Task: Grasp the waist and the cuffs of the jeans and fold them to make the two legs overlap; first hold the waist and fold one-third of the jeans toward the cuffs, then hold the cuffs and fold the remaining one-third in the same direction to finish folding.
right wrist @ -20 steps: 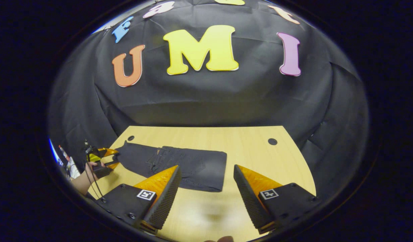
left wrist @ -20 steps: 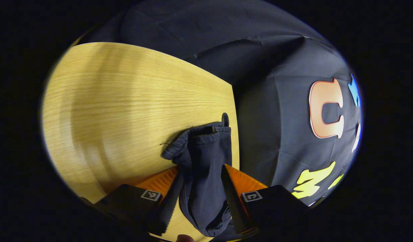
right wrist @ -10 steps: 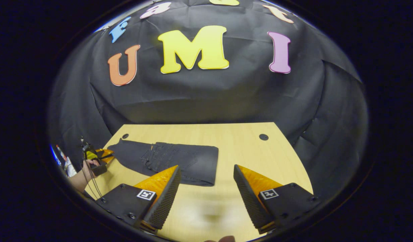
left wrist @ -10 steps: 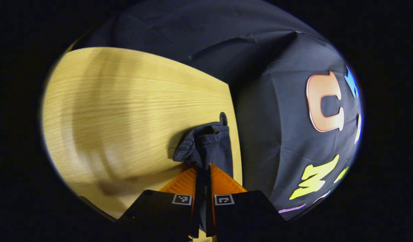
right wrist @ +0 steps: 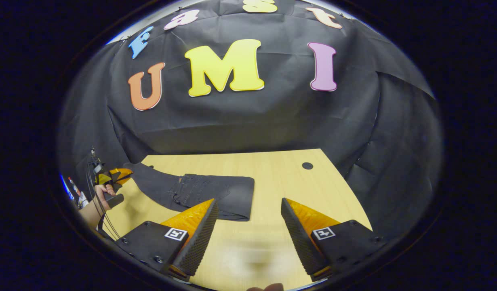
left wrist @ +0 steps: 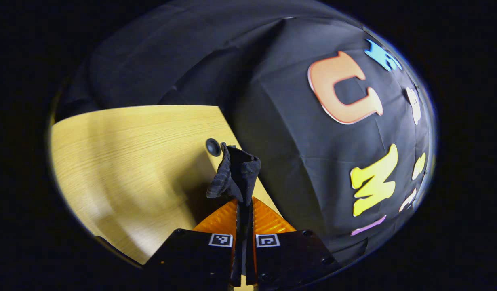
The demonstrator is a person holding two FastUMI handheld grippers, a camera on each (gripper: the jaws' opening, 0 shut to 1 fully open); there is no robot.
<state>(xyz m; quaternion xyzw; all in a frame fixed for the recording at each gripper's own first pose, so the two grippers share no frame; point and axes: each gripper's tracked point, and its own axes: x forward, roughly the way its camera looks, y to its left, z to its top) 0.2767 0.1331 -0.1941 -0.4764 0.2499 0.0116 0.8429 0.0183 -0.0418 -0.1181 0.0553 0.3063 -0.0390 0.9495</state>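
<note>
My left gripper [left wrist: 243, 210] is clenched on the cuffs [left wrist: 235, 173] of the jeans: both fingers press together on the dark cloth, with only a thin seam of fabric between them. The bunched cuff end stands up above the fingertips, clear of the table [left wrist: 123, 157], and casts a shadow on the wood just below it. Behind the cuffs, near the table's far edge, sits a round dark grommet hole [left wrist: 213, 146].

In the right gripper view, my left gripper [right wrist: 118, 176] shows at the far left, held by my hand [right wrist: 104, 192], with cables trailing down from it. The cuff end of the jeans [right wrist: 200, 192] rises off the table toward that gripper. The rest of the garment lies flat on the table [right wrist: 281, 178], the folded waist section to the right, its folded edge squared off near the table's middle. Pocket stitching is visible on the upper layer.

My right gripper [right wrist: 248, 220] is released: its two fingers stand wide apart with bare wood between them, touching nothing. It hovers on the near side of the jeans, its left finger overlapping the garment's near edge in the view; whether it touches the cloth I cannot tell. A second grommet hole [right wrist: 307, 165] lies toward the table's far right corner.
</note>
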